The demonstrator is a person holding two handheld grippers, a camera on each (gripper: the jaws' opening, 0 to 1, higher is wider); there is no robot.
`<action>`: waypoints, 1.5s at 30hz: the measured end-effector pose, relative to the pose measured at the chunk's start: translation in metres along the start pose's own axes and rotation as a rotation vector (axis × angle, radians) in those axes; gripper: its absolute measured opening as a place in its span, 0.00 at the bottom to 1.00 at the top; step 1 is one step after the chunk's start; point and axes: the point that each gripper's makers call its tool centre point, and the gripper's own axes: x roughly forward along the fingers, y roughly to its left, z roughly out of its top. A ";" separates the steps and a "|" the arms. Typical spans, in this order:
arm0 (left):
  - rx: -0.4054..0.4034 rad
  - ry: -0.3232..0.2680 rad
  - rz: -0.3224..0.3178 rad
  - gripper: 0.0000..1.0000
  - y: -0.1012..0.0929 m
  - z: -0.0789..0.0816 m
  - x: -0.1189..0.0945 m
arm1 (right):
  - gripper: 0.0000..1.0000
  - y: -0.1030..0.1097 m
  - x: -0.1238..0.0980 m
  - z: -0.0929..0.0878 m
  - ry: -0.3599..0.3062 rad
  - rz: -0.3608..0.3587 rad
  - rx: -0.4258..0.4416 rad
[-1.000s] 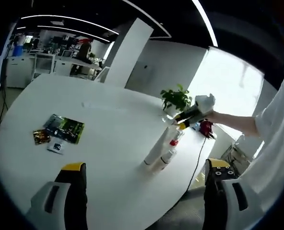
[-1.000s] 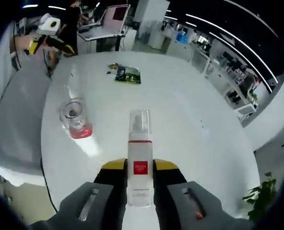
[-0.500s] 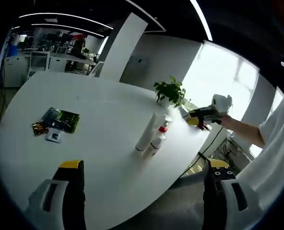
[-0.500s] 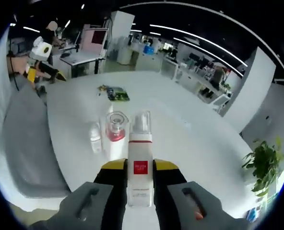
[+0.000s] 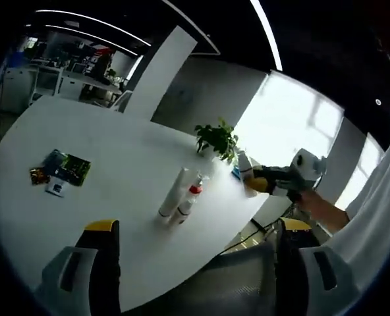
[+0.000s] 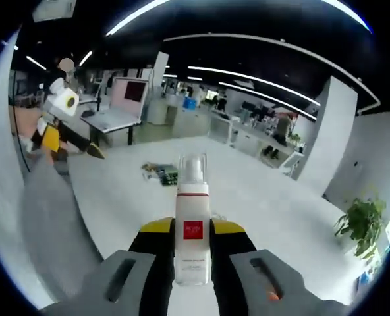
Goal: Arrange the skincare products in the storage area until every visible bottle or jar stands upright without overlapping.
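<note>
The right tool has its jaws clamped on a pump bottle with a red label and a clear cap, carried upright out past the near edge of the white bench. The left tool hangs with its jaws wide apart and nothing between them, well back from the work. On the bench a tall white tube and a small red-capped bottle stand close together, with some printed packets lying flat farther off and a potted plant at the far edge. To my eye the risk lies in the landing: set down too near that pair, the bottle could knock the slim tube over, and released at a tilt it may topple itself.
</note>
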 end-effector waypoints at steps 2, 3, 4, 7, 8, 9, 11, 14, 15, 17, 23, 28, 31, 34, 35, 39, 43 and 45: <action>-0.005 -0.007 -0.024 0.91 -0.008 0.001 0.003 | 0.19 0.007 0.005 0.010 -0.010 -0.064 -0.054; -0.008 -0.008 -0.031 0.90 -0.010 0.002 0.004 | 0.19 0.020 0.009 0.015 -0.018 -0.059 -0.044; -0.013 -0.011 -0.043 0.90 -0.014 0.002 0.005 | 0.19 0.026 0.011 0.021 -0.046 -0.063 -0.021; -0.018 -0.028 -0.065 0.89 -0.023 0.007 0.008 | 0.19 0.050 0.019 0.032 -0.096 -0.048 0.043; -0.018 -0.033 -0.072 0.89 -0.026 0.009 0.009 | 0.19 0.055 0.021 0.033 -0.091 -0.052 0.035; -0.015 -0.038 -0.079 0.89 -0.028 0.011 0.009 | 0.19 0.062 0.025 0.034 -0.091 -0.045 0.033; -0.005 -0.046 -0.092 0.88 -0.033 0.015 0.011 | 0.19 0.070 0.027 0.038 -0.112 -0.035 0.075; 0.014 -0.055 -0.100 0.86 -0.036 0.019 0.014 | 0.19 0.079 0.030 0.039 -0.108 -0.032 0.068; 0.018 -0.059 -0.100 0.85 -0.036 0.020 0.014 | 0.19 0.081 0.031 0.039 -0.112 -0.027 0.067; 0.020 -0.069 -0.099 0.84 -0.038 0.022 0.015 | 0.19 0.085 0.032 0.041 -0.118 -0.020 0.070; -0.034 -0.132 -0.091 0.72 -0.029 0.038 0.017 | 0.19 0.103 0.035 0.049 -0.141 0.015 0.031; -0.056 -0.164 -0.092 0.53 -0.022 0.046 0.016 | 0.19 0.123 0.039 0.053 -0.144 0.069 0.002; -0.026 -0.149 -0.090 0.41 -0.020 0.044 0.018 | 0.19 0.129 0.042 0.055 -0.144 0.083 -0.011; 0.037 -0.104 -0.057 0.24 -0.016 0.033 0.021 | 0.19 0.131 0.046 0.054 -0.134 0.094 -0.027; 0.034 -0.102 -0.047 0.22 -0.015 0.032 0.021 | 0.19 0.131 0.047 0.051 -0.124 0.097 -0.036; 0.049 -0.110 -0.054 0.20 -0.017 0.034 0.023 | 0.19 0.131 0.049 0.049 -0.117 0.109 -0.035; 0.156 -0.052 -0.083 0.18 -0.022 0.031 0.022 | 0.21 0.138 0.053 0.046 -0.095 0.179 -0.034; 0.224 -0.025 -0.088 0.18 -0.023 0.030 0.022 | 0.22 0.139 0.052 0.045 -0.074 0.190 -0.031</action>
